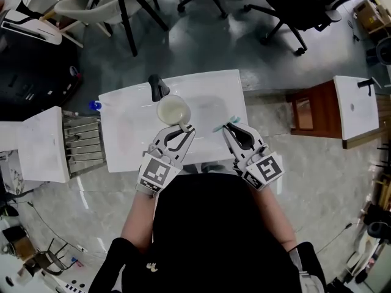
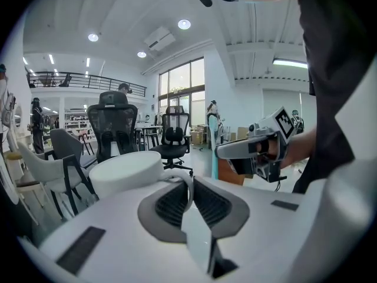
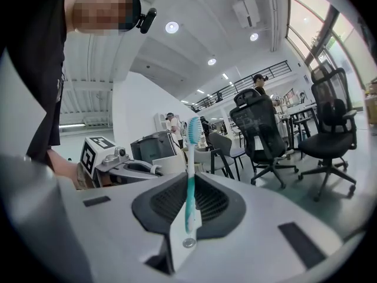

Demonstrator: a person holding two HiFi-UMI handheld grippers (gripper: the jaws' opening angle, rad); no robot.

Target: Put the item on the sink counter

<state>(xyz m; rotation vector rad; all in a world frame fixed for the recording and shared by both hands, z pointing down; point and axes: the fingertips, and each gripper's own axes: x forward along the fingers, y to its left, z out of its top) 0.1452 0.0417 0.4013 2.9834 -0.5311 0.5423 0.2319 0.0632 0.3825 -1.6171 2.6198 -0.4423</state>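
A white sink counter (image 1: 128, 145) with a black faucet (image 1: 157, 86) lies in front of me. My left gripper (image 1: 185, 129) is shut on the handle of a white cup (image 1: 173, 110), which hangs over the basin. In the left gripper view the cup (image 2: 125, 171) sits just left of the jaws and its handle (image 2: 188, 187) is pinched between them. My right gripper (image 1: 230, 126) is shut on a teal toothbrush (image 1: 221, 126) above the counter's right part. In the right gripper view the toothbrush (image 3: 190, 178) stands upright between the jaws, bristles up.
A metal rack (image 1: 82, 142) and a white slab (image 1: 40, 145) stand left of the counter. A brown wooden stand (image 1: 308, 112) and a second white sink (image 1: 356, 107) are at the right. Office chairs (image 1: 287, 14) stand behind on the grey floor.
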